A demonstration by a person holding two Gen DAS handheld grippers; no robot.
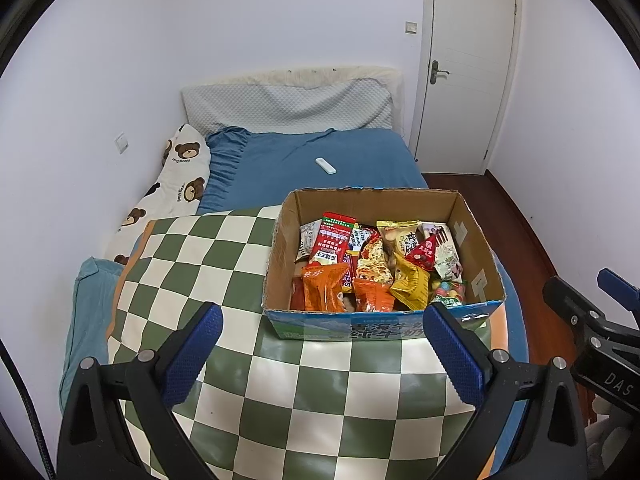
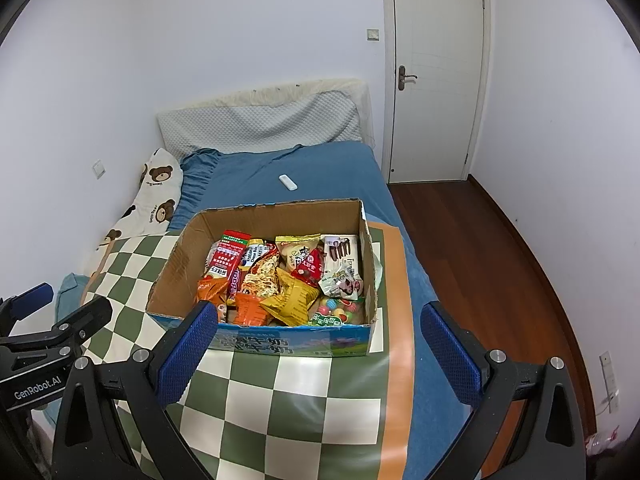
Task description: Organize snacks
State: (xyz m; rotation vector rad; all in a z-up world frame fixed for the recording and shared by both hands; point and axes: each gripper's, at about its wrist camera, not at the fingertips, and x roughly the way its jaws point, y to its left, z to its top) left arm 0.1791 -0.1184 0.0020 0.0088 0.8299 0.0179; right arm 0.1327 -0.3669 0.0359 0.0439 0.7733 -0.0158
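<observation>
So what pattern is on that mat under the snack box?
Green and cream checks on the mat, with an orange border; the right wrist view shows it best.

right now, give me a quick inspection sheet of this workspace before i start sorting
surface: green and white checkered mat spread over a blue bed.
job's things: open cardboard box on the mat, piled with mixed snack packets, none taken out.
clutter: small white remote on the sheet; bear print pillow by the wall.
grippers: left gripper and right gripper both open, empty, short of the box.
cables: dark cable at the left view's edge.
surroundings: closed white door, wooden floor.
</observation>
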